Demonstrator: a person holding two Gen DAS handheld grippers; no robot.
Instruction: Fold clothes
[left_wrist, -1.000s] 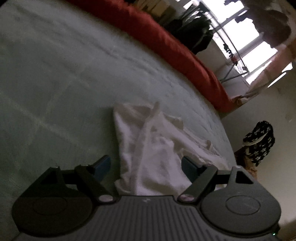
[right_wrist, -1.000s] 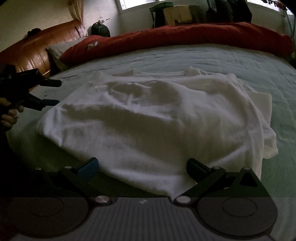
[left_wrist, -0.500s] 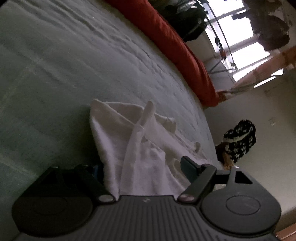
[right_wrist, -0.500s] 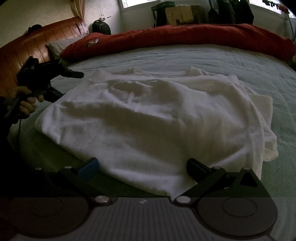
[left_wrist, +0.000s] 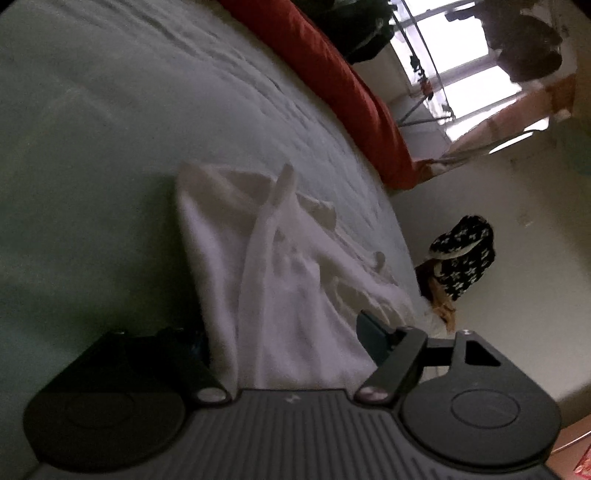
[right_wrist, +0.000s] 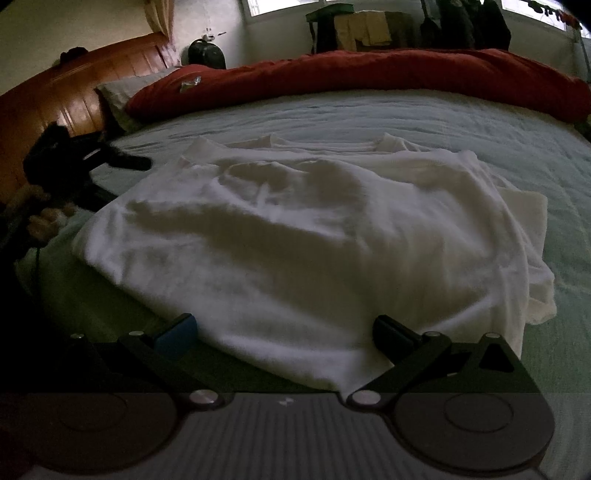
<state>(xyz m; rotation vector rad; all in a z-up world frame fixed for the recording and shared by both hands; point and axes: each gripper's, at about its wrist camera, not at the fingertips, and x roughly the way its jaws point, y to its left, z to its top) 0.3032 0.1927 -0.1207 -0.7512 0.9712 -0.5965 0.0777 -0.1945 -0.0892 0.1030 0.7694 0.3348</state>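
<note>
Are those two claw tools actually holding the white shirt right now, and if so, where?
Not yet. The left gripper straddles the white shirt at its side edge, jaws closing. The right gripper is open around the near edge.

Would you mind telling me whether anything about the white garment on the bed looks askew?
Yes: the white garment lies rumpled on the bed, and at its right side a lower layer sticks out unevenly past the top one.

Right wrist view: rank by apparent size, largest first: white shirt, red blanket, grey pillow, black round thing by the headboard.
1. white shirt, though nearness to the camera inflates it
2. red blanket
3. grey pillow, partly hidden behind the blanket
4. black round thing
</note>
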